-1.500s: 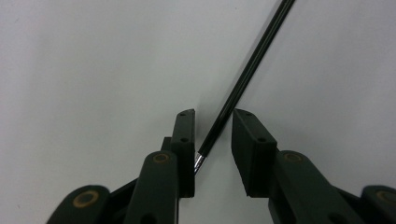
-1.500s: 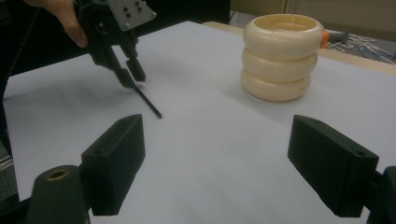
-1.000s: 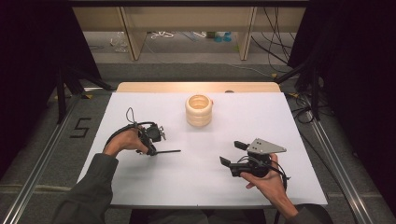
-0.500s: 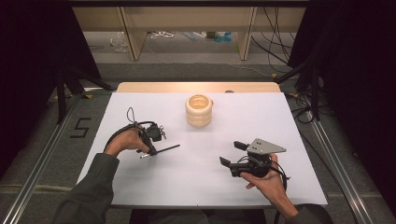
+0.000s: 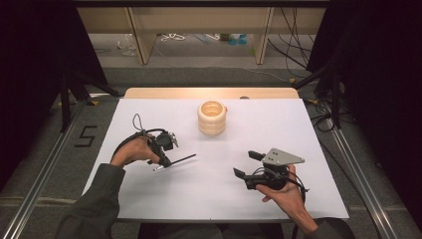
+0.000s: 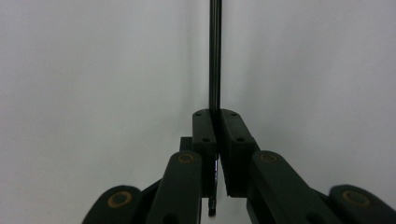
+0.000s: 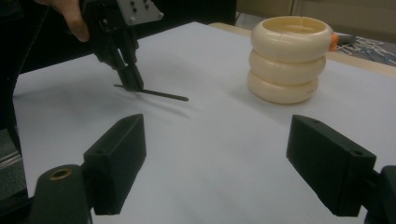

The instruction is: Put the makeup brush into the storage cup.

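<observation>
My left gripper (image 5: 164,162) is shut on a thin black rod (image 5: 180,160) near one of its ends. The rod juts out to the right, low over the white sheet. In the left gripper view the jaws (image 6: 216,119) pinch the rod (image 6: 215,56), which runs straight ahead. The right gripper view shows the left gripper (image 7: 132,84) pointing down with the rod (image 7: 163,95) nearly level. My right gripper (image 5: 246,164) is open at the right front, resting in the hand, with nothing between its pads (image 7: 217,140).
A cream holder made of three stacked rings (image 5: 212,117) stands at the back centre of the white sheet (image 5: 278,124), also ahead and to the right in the right gripper view (image 7: 286,58). Metal rails run along both sides of the table.
The rod's free end has swung slightly towards the far side, from lying level to a slant, with the left gripper on it. The right gripper has stayed put.
</observation>
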`<state>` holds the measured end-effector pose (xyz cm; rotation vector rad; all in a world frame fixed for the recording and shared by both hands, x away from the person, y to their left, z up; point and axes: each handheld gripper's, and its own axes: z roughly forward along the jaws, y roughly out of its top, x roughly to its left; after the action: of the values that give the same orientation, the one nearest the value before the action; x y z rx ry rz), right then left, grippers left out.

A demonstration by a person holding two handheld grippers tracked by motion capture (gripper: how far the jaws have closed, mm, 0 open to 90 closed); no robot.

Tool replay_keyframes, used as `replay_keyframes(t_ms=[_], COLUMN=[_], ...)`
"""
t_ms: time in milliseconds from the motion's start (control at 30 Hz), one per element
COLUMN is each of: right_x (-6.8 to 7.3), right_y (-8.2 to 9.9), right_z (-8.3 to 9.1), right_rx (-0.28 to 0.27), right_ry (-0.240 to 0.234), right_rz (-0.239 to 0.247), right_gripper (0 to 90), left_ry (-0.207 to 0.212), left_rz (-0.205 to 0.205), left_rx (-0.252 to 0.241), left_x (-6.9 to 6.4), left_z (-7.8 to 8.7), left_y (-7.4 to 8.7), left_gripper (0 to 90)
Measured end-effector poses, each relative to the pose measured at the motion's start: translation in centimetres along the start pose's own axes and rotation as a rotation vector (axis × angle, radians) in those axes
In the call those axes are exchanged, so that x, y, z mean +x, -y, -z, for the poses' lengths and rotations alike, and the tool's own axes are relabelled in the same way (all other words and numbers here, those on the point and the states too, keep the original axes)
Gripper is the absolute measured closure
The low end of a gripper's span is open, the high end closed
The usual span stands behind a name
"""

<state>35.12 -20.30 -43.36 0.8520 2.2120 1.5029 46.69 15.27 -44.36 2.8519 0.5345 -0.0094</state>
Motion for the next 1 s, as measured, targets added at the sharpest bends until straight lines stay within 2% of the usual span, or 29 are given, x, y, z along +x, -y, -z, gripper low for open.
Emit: replay_keyframes(t_ms=[33,67,100,200,233,267,300,333,400,500,533,633,700,900,1000], right_x=[0.1,0.2,0.3,0.4,0.4,0.4,0.6,0.7,0.8,1.2,1.2,1.6,1.9,2.7,3.0], right_y=[0.0,0.0,-0.1,-0.1,-0.1,-0.2,-0.2,-0.2,-0.3,-0.4,-0.5,-0.5,-0.6,-0.7,-0.8], right_z=[-0.2,-0.2,0.0,-0.2,-0.3,-0.1,-0.1,-0.2,-0.2,-0.3,-0.2,-0.4,-0.5,-1.0,-1.2], right_rx=[-0.021,-0.011,0.001,-0.01,-0.02,-0.006,-0.001,-0.006,-0.01,-0.021,-0.004,-0.02,-0.007,0.011,0.016], right_ry=[-0.002,-0.011,-0.008,-0.005,-0.014,-0.005,-0.012,-0.011,-0.011,-0.012,-0.023,-0.017,-0.024,-0.032,-0.017], right_rz=[0.014,0.01,0.015,0.036,0.035,0.054,0.045,0.051,0.081,0.096,0.096,0.127,0.138,0.212,0.253], right_gripper=[20.9,20.9,20.8,20.5,20.3,20.0,19.9,19.8,19.8,19.7,19.7,19.6,19.4,19.3,19.3], left_ry=[0.004,0.005,0.003,0.006,0.008,0.011,0.012,0.018,0.016,0.017,0.021,0.03,0.04,0.05,0.059], left_rz=[0.005,-0.004,0.008,0.0,-0.012,-0.013,-0.046,-0.06,-0.065,-0.077,-0.084,-0.093,-0.111,-0.138,-0.149], left_rx=[-0.003,-0.006,-0.021,-0.039,-0.046,-0.042,-0.047,-0.041,-0.047,-0.054,-0.053,-0.058,-0.054,-0.053,-0.048], left_x=[-0.3,-0.4,-0.7,-1.2,-1.4,-1.6,-1.7,-2.0,-2.5,-3.1,-3.3,-4.0,-4.4,-5.4,-5.9], left_z=[0.3,0.5,0.8,1.5,1.7,1.8,1.8,1.9,2.1,2.4,2.5,2.6,2.6,2.6,2.6], left_y=[-0.1,-0.1,-0.3,-0.6,-0.7,-0.8,-1.0,-1.1,-1.3,-1.7,-1.9,-2.3,-2.6,-3.5,-3.8], left_gripper=[84.9,84.9,84.9,84.9,84.9,84.9,84.9,84.9,84.8,84.8,84.8,84.8,84.8,84.8,84.8])
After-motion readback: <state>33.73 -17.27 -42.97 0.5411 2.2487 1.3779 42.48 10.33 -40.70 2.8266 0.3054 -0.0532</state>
